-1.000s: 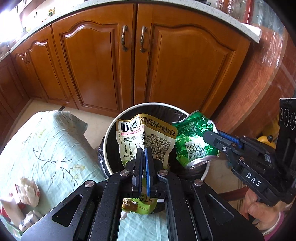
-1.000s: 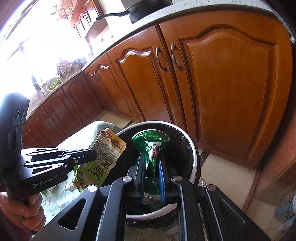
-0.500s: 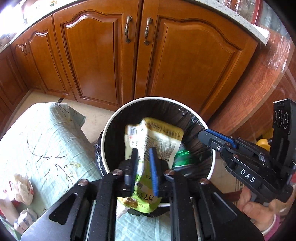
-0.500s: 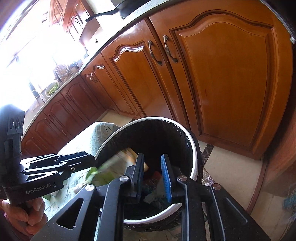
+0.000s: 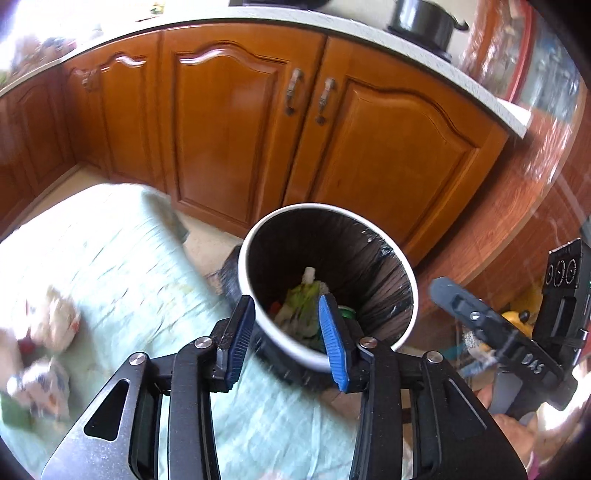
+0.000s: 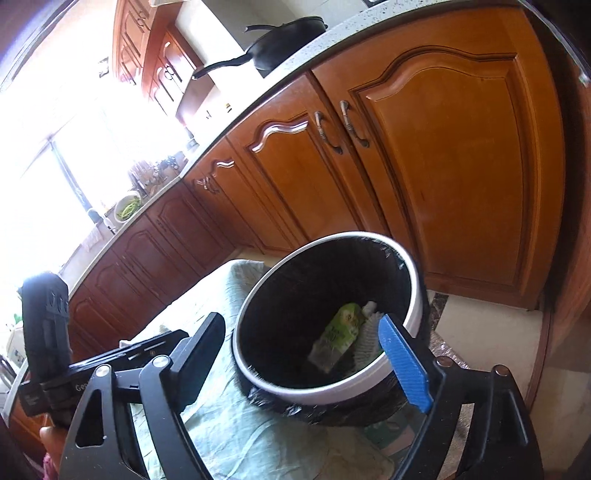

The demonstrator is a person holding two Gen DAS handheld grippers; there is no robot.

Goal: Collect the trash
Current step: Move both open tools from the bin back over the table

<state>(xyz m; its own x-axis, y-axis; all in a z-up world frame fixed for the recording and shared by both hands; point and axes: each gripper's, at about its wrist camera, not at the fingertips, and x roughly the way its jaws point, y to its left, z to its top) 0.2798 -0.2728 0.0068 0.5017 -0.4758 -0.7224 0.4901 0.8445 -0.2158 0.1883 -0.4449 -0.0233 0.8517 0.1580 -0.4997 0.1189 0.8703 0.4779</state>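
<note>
A white-rimmed trash bin (image 5: 251,240) with a black liner stands on the floor beside the table; it also shows in the right wrist view (image 6: 415,295). A yellow-green snack wrapper (image 5: 301,299) lies inside it, seen too in the right wrist view (image 6: 341,328). My left gripper (image 5: 288,332) is open and empty just above the bin's near rim. My right gripper (image 6: 295,339) is open wide and empty over the bin; it shows at the right in the left wrist view (image 5: 480,325). Crumpled trash (image 5: 55,325) lies blurred on the table at the far left.
A pale green cloth (image 5: 110,258) covers the table left of the bin. Wooden cabinet doors (image 5: 236,129) stand behind the bin under a speckled counter with a black pot (image 5: 424,18). A pan (image 6: 280,44) sits on the counter.
Both grippers opened and let go: the yellow wrapper and the green bag dropped into the bin. Both grippers then opened wider and pulled back and up from the bin.
</note>
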